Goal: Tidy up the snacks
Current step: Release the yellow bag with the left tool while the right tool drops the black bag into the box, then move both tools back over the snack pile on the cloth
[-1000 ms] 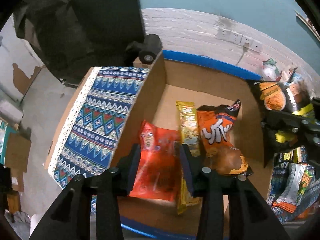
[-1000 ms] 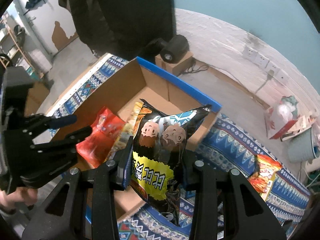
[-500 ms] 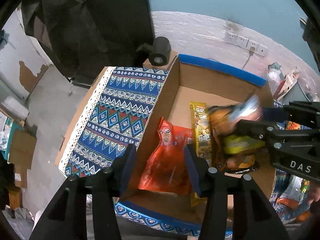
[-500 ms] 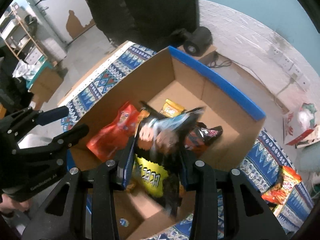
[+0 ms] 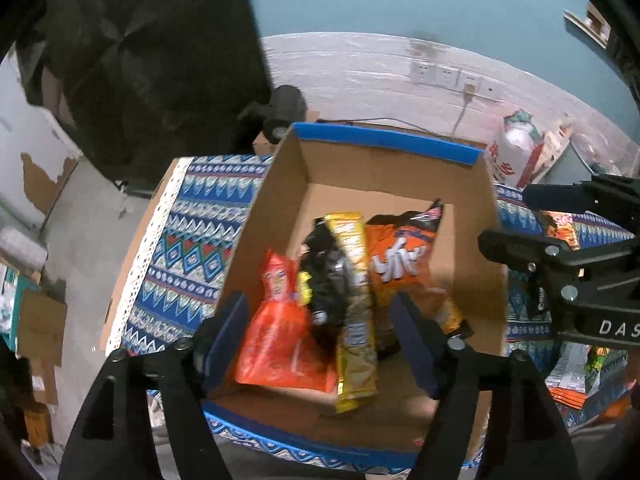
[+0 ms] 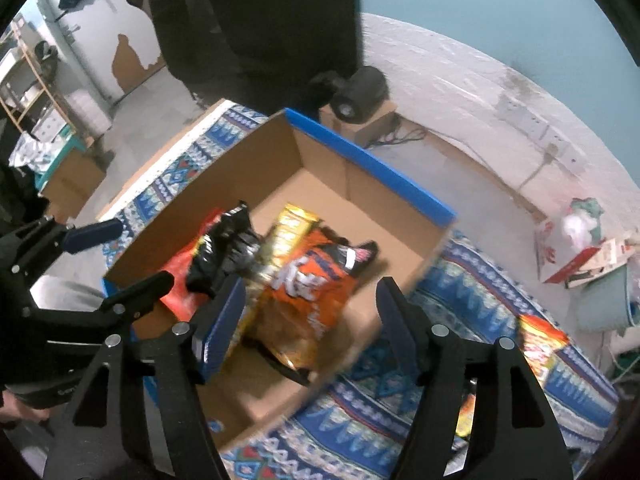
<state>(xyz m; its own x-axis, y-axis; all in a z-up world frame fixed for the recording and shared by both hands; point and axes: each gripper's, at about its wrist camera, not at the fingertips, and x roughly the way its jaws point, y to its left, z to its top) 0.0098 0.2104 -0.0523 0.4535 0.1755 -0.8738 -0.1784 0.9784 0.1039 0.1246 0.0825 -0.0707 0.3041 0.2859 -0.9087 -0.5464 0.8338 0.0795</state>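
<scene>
An open cardboard box (image 5: 384, 176) with blue-taped rims (image 6: 368, 160) stands on a patterned blue cloth. Inside lie a red bag (image 5: 280, 332), a black snack bag (image 5: 326, 280) (image 6: 224, 252), a long yellow pack (image 5: 354, 300) (image 6: 290, 228) and an orange chip bag (image 5: 404, 264) (image 6: 308, 288). My left gripper (image 5: 320, 344) is open and empty above the box's near edge. My right gripper (image 6: 310, 328) is open and empty above the box; it also shows at the right of the left wrist view (image 5: 560, 240).
More snack bags lie on the cloth (image 6: 400, 396) right of the box (image 6: 540, 344) (image 5: 576, 372). A black round device (image 6: 360, 92) sits on a small carton behind the box. A white and red bag (image 5: 516, 152) leans by the wall. Floor lies to the left.
My right gripper opened and let go of the black snack bag, which now lies in the box between the red bag and the yellow pack. Both grippers have drawn back from the box.
</scene>
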